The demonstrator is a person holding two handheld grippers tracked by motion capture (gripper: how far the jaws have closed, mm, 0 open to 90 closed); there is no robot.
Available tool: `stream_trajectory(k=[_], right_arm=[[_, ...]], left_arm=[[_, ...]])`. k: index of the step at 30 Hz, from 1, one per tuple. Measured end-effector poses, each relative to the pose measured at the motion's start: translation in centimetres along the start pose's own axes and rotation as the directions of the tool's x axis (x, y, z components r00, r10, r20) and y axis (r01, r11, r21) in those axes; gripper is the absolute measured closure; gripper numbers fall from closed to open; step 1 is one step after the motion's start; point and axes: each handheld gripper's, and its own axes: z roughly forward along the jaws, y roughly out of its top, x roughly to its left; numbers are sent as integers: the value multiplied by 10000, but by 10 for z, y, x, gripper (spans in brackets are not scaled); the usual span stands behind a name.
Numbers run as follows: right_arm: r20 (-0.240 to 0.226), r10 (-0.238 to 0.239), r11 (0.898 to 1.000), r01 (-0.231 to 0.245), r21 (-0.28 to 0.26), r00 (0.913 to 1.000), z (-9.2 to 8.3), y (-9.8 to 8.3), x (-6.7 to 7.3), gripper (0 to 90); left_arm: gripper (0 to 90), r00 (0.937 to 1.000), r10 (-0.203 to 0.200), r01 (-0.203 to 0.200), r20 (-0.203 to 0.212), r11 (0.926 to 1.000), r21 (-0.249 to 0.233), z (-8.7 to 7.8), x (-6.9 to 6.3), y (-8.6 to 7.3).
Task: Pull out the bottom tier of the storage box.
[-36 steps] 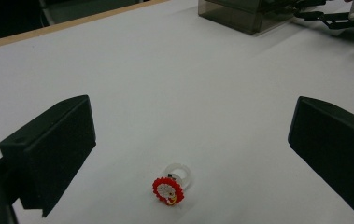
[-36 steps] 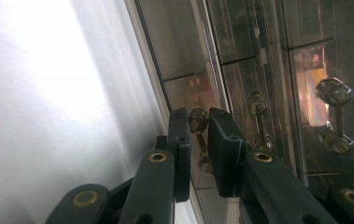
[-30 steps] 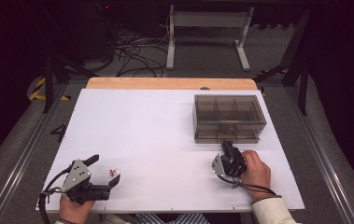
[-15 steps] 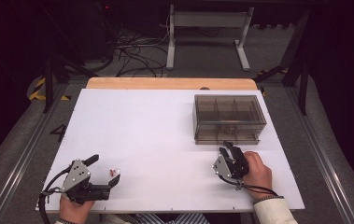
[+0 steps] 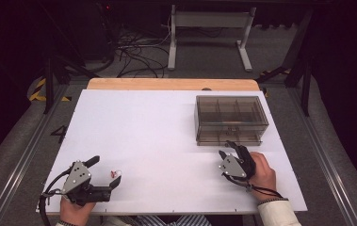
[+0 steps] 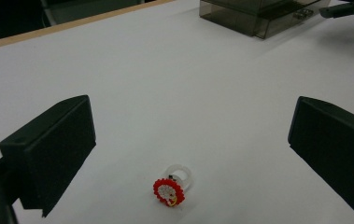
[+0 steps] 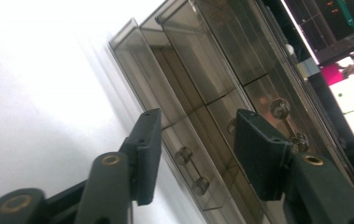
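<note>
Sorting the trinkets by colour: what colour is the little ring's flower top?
Red petals around a white centre, clearest in the left gripper view.

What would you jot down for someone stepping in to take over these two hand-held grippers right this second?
Left gripper: jaws wide open, low over the table, holding nothing. A small ring with a red flower top lies on the white table between its jaws, untouched.
Right gripper: jaws have just been opening, nothing between them, pointed at the front of the smoky drawer box at the table's far right.
Done: the bottom drawer sticks out slightly from the box.
Left, as it looks: open that drawer enough, pick up the ring, probably put it inside.
</note>
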Motion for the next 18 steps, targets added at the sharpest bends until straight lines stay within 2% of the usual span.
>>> stream_trajectory(k=[1, 2, 3, 4, 6, 12, 14, 18], right_arm=[[-196, 216, 9997, -218, -102, 9996, -2, 0, -2, 491], [-568, 685, 9969, -705, -342, 9960, -6, 2, -7, 469], [-761, 875, 9945, -914, -501, 9933, -8, 2, -10, 458], [-761, 875, 9945, -914, -501, 9933, -8, 2, -10, 458], [-1220, 1407, 9862, -1500, -707, 9825, -13, 4, -16, 440], [-1357, 1565, 9824, -1683, -806, 9783, -14, 5, -19, 441], [-1552, 1694, 9809, -1817, -690, 9733, -13, 5, -20, 452], [-1750, 1723, 9788, -1884, -800, 9694, -15, 5, -24, 460]], left_arm=[[14, 10000, 27, -27, 24, 10000, -15, 0, 0, 0], [14, 10000, 61, -60, 49, 10000, -48, -1, -1, 0], [14, 10000, 31, -31, 64, 10000, -57, -2, -1, 0], [14, 10000, 31, -31, 64, 10000, -57, -2, -1, 0], [14, 10000, -1, 1, 28, 10000, -90, -2, -1, 0], [14, 10000, -51, 51, 32, 10000, -59, -1, -1, 0], [14, 10000, -23, 23, 15, 10000, -52, -1, -1, 0], [14, 10000, -2, 2, -22, 9999, -107, -2, -2, 0]])
